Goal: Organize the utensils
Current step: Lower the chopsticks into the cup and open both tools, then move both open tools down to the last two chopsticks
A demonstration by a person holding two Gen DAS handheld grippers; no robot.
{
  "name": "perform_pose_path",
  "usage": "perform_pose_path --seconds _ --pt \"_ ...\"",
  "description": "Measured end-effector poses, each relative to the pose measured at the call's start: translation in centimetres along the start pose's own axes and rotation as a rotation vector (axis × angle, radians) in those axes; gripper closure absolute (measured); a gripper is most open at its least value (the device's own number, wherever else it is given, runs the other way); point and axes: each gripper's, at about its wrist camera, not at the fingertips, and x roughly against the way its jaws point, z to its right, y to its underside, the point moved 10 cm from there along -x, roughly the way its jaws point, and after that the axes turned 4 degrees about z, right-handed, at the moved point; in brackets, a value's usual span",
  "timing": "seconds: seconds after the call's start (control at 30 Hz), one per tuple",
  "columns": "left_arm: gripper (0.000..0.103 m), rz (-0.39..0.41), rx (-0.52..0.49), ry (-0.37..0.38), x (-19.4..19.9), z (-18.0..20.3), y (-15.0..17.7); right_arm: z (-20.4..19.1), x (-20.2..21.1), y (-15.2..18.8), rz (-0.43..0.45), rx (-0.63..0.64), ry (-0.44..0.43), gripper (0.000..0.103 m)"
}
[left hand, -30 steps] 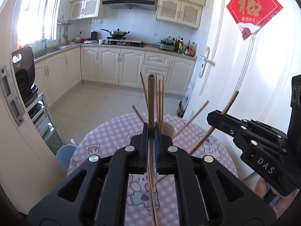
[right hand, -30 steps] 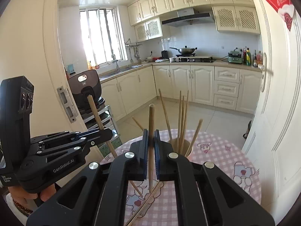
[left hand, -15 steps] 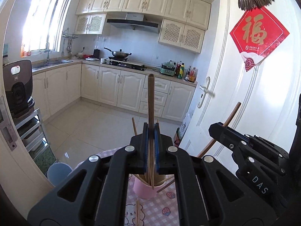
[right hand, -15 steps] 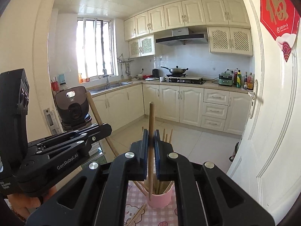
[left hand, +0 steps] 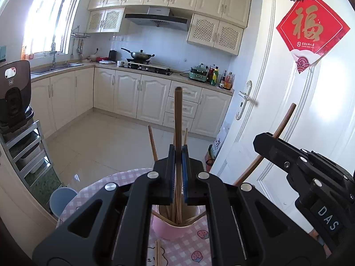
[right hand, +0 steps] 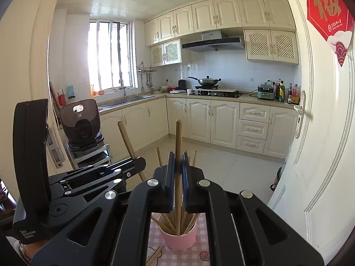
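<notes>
My left gripper [left hand: 178,155] is shut on a brown wooden chopstick [left hand: 178,115] held upright, its lower end inside the pink cup [left hand: 175,227]. My right gripper [right hand: 178,161] is shut on a lighter wooden chopstick [right hand: 178,137], also upright, its lower end in the same pink cup [right hand: 178,238]. The cup holds several chopsticks and stands on a pink checked tablecloth [left hand: 106,184]. Loose chopsticks [right hand: 154,255] lie on the cloth before the cup. The right gripper shows at the right of the left wrist view [left hand: 261,143], the left one at the left of the right wrist view [right hand: 139,163].
A white door [left hand: 288,110] stands close on the right. A dark rice cooker [right hand: 81,124] sits on a metal rack at the left. A blue stool [left hand: 62,199] is beside the round table. Kitchen cabinets and floor lie beyond.
Both grippers have tilted up and lowered toward the table, each still gripping its chopstick. The chopstick ends now sit down in the pink cup.
</notes>
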Motion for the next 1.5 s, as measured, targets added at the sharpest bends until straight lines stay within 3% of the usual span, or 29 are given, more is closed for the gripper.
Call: perform_pose_path --seconds 0.57,0.93,1.03,1.1,1.17,1.23,1.33,1.5 --pt "0.097 -0.120 -0.101 -0.005 -1.8 0.4 4.7 -0.2 -1.8 4.9 -0.110 0.039 0.016 0.098" --pt "0.095 -0.145 -0.128 -0.017 -1.4 0.5 5.3 -0.1 -2.0 5.9 -0.147 0.020 0.016 0.098" --pt "0.094 -0.120 -0.171 -0.042 -1.0 0.8 5.2 -0.1 -1.8 6.2 -0.154 0.011 0.014 0.098" --pt "0.089 -0.118 -0.184 -0.050 -0.6 0.8 5.1 -0.1 -1.6 6.2 -0.156 -0.003 0.007 0.098" --pt "0.062 -0.112 -0.174 -0.058 -0.1 0.7 4.9 0.0 -1.2 6.1 -0.149 -0.008 0.018 0.097" --pt "0.049 -0.073 -0.165 -0.078 0.7 0.2 4.2 0.1 -0.8 5.9 -0.145 -0.018 0.013 0.097" --pt "0.045 -0.063 -0.159 -0.086 1.7 -0.2 3.8 -0.3 0.1 5.8 -0.135 -0.007 0.016 0.095" --pt "0.033 -0.033 -0.174 -0.099 3.8 -0.5 3.6 -0.8 2.0 5.7 -0.114 -0.013 0.027 0.079"
